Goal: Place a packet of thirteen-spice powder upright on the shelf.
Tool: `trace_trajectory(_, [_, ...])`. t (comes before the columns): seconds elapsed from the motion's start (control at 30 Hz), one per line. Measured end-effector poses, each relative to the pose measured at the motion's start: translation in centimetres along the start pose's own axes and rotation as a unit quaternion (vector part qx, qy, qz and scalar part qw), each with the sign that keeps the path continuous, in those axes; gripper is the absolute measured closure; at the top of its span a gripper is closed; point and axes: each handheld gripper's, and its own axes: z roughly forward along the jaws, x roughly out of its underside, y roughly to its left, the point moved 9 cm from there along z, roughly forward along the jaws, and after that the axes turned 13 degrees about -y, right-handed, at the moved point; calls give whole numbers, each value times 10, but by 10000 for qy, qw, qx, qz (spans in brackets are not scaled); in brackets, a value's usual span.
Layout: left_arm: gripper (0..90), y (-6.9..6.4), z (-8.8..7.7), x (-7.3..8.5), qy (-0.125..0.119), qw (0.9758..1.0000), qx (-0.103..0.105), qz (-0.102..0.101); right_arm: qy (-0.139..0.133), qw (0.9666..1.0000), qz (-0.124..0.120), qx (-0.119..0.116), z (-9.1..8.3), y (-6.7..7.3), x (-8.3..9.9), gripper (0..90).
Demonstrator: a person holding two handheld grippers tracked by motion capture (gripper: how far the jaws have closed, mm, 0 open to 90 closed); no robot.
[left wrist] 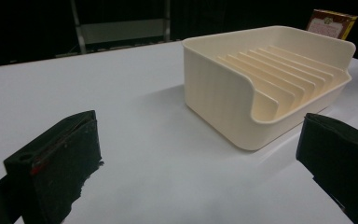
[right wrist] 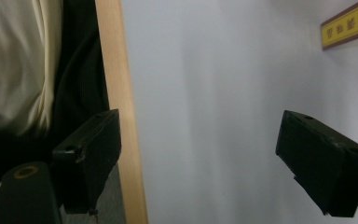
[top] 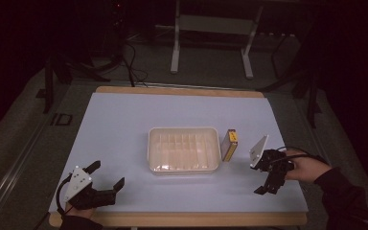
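Both grippers, left (top: 109,175) and right (top: 267,187), spread wide, empty; cream ribbed tray (top: 184,149) mid-table, small box (top: 229,144) just beside: judged rigid, light, slick plastic, best gripped on rim wall.

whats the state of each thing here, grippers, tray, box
left gripper: open, holding nothing, near the table's front left
right gripper: open, holding nothing, pointing back toward the person
cream tray: upright, empty, ribbed floor
small box: closed, just right of the tray

Cream ribbed tray (left wrist: 223,93) beyond parted jaws
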Motion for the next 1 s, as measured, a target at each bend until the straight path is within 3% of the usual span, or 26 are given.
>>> trace_trajectory(0.23, [0,0,0,0,4,10000,13,16,640,9979,-40,-60,-2,0,5,141])
trace_trajectory(0.33, [0,-1,0,0,2,10000,17,21,777,9969,-39,-119,-1,1,7,141])
trace_trajectory(0.37, [0,-1,0,0,5,10000,21,26,940,9955,-15,-92,-1,1,9,141])
trace_trajectory(0.5, [0,-1,0,0,11,10000,24,33,1162,9932,48,-65,-1,-1,11,142])
trace_trajectory(0.7, [0,-1,0,0,18,10000,24,31,1102,9937,-42,-215,-1,3,2,141])
trace_trajectory(0.8, [0,-1,0,0,3,10000,23,40,1074,9935,-229,-307,-1,7,-4,141])
trace_trajectory(1.0, [0,-1,0,0,16,10000,28,32,1036,9930,-383,-425,-1,10,-15,141])
